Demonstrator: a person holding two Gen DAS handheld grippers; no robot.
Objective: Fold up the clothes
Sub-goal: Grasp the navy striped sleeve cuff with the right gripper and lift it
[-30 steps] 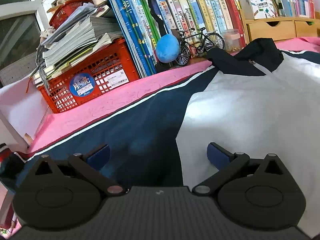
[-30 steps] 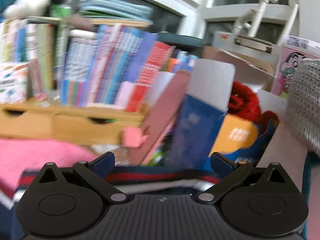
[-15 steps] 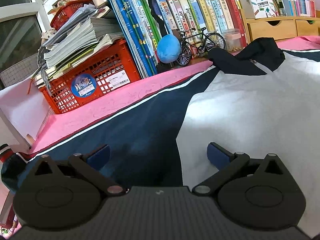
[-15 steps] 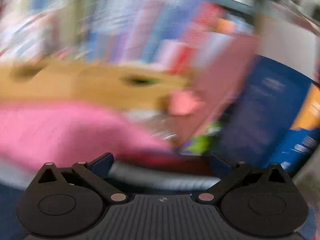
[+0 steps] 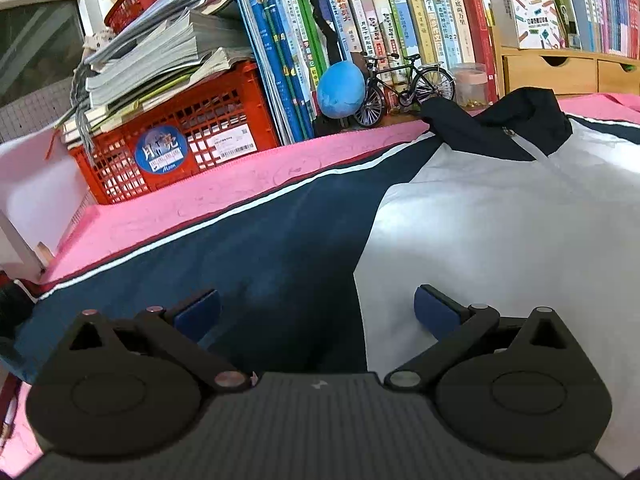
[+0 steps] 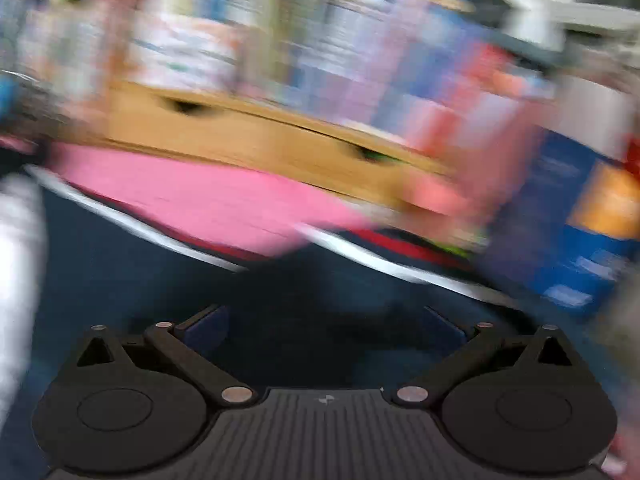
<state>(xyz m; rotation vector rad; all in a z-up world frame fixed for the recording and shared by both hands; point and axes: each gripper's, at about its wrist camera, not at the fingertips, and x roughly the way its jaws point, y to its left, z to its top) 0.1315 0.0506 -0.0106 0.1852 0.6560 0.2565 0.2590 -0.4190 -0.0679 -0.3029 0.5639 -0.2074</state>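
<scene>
A navy and white jacket [image 5: 480, 216] lies spread flat on a pink mat [image 5: 240, 184], its dark collar [image 5: 504, 124] toward the books. Its navy sleeve with a white stripe runs left. My left gripper [image 5: 316, 312] hovers open just above the seam between sleeve and white body, nothing between its blue pads [image 5: 434, 314]. The right wrist view is heavily motion-blurred. My right gripper [image 6: 326, 328] is open over the jacket's other navy sleeve [image 6: 160, 272], close to the cloth, holding nothing.
A red crate [image 5: 172, 140] stacked with papers stands at the back left. Upright books [image 5: 360, 24], a blue ball [image 5: 340, 88], a model bicycle [image 5: 404, 88] and wooden drawers [image 5: 560, 68] line the far edge. The mat's left edge [image 5: 60, 256] drops off.
The right gripper swung fast downward and leftward, from facing the bookshelf and boxes to looking at the navy sleeve. The left gripper drifted only slightly and stayed open.
</scene>
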